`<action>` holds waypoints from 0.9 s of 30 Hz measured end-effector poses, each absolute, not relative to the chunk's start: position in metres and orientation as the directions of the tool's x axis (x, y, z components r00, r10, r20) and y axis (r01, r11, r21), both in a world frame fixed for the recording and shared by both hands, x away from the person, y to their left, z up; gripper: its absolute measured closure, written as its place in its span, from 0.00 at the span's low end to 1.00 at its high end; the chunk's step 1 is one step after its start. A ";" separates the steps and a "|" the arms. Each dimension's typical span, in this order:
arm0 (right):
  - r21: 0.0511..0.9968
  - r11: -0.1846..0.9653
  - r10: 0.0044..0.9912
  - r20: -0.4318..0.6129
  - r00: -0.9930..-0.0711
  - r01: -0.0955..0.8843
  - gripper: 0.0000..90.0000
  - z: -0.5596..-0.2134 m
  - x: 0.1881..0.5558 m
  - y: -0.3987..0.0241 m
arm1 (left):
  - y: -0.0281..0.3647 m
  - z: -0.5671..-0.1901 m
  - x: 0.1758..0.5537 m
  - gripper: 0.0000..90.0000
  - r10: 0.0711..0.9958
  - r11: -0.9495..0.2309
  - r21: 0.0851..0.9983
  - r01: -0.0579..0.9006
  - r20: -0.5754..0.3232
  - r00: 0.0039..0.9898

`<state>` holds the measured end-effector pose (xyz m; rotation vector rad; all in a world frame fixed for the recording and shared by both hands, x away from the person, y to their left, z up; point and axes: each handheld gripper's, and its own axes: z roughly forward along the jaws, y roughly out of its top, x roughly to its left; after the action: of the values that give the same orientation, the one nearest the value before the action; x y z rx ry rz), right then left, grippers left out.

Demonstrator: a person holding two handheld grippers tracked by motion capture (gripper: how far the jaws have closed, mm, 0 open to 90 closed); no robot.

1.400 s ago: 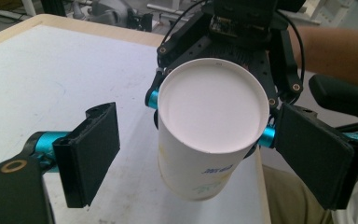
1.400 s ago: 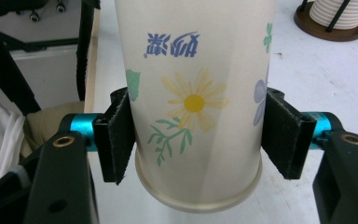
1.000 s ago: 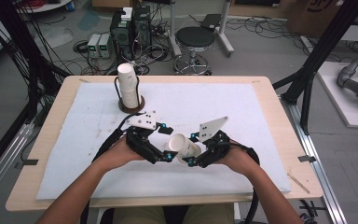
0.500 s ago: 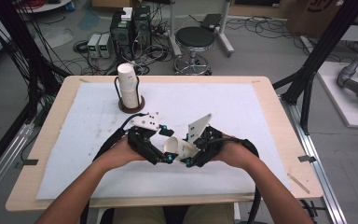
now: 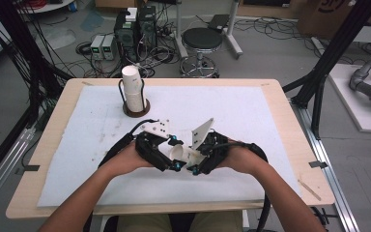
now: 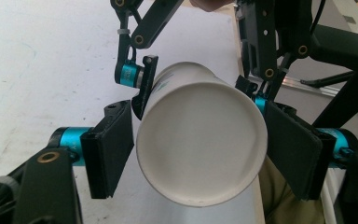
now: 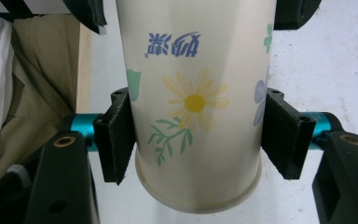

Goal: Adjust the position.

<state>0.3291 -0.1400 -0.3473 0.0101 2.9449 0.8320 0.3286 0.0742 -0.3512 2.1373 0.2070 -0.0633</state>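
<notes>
Paper cup held above the table: right tool clamps its wall, while left tool, jaws just closing, brackets its base for handover.

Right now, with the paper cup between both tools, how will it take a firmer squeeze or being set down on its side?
The paper cup looks thin-walled and empty, so probably light and easily dented; its wall still looks round between the right tool pads. The left tool, whose jaws have just been closing, flanks its base. Laid sideways on the white mat, it would likely roll in a curve.
</notes>
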 end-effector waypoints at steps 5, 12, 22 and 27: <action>0.510 0.860 0.020 -0.061 -0.998 -0.015 0.38 -0.349 0.328 -0.138 | 0.073 -0.352 0.329 0.38 0.108 -0.550 0.820 0.156 -0.116 0.987; 0.503 0.864 0.013 -0.046 -0.999 -0.012 0.35 -0.351 0.329 -0.138 | 0.073 -0.352 0.328 0.41 0.101 -0.560 0.817 0.140 -0.100 0.990; 0.652 0.755 0.111 -0.015 -0.994 0.075 0.22 -0.345 0.333 -0.160 | 0.084 -0.350 0.331 0.42 0.139 -0.501 0.855 0.138 -0.079 0.987; 0.718 0.690 0.140 -0.008 -0.990 0.091 0.22 -0.341 0.332 -0.172 | 0.091 -0.351 0.332 0.42 0.152 -0.457 0.877 0.146 -0.084 0.985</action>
<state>0.3322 -0.1716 -0.3406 0.1939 2.8305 1.1976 0.3318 0.0910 -0.3512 2.0523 0.2092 0.0070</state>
